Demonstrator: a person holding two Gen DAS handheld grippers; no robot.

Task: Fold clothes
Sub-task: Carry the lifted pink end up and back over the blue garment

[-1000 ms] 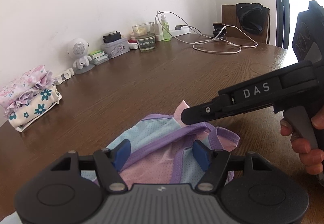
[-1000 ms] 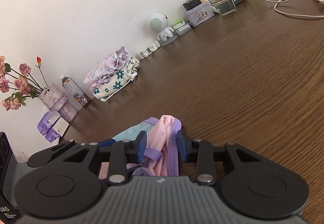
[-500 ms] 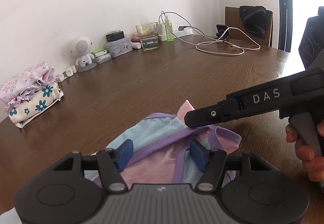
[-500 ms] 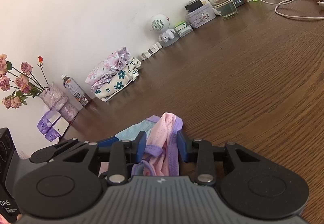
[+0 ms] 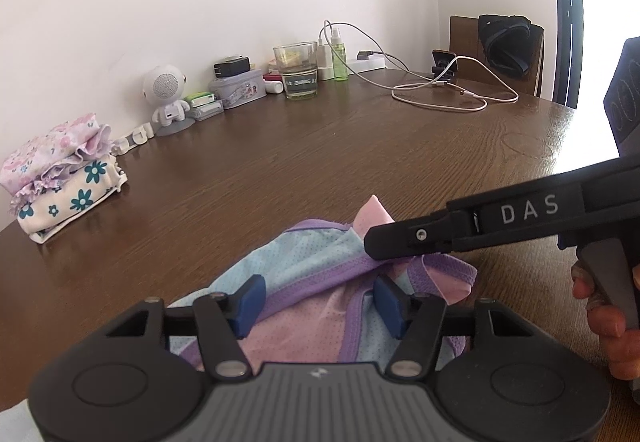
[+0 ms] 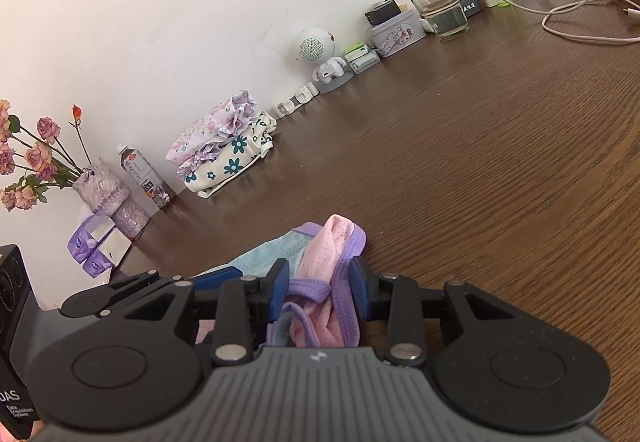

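From the left wrist, we see our left tongs standing wide over the pastel underwear lying on the brown desk, pads apart from the cloth. Our right tongs reach in from the right at its far edge.

From the right wrist, our right tongs sit narrow, clamped on bunched pink-and-purple fabric. A folded pile rests by the wall.

White capitals reading "DAS" run along the black arm of the right gripper, seen from the left wrist. The same letters, partly cut off, mark the left gripper's body at the right-wrist view's lower left edge, above smaller unreadable print. The bottle label by the tabletop's wall edge is illegible.
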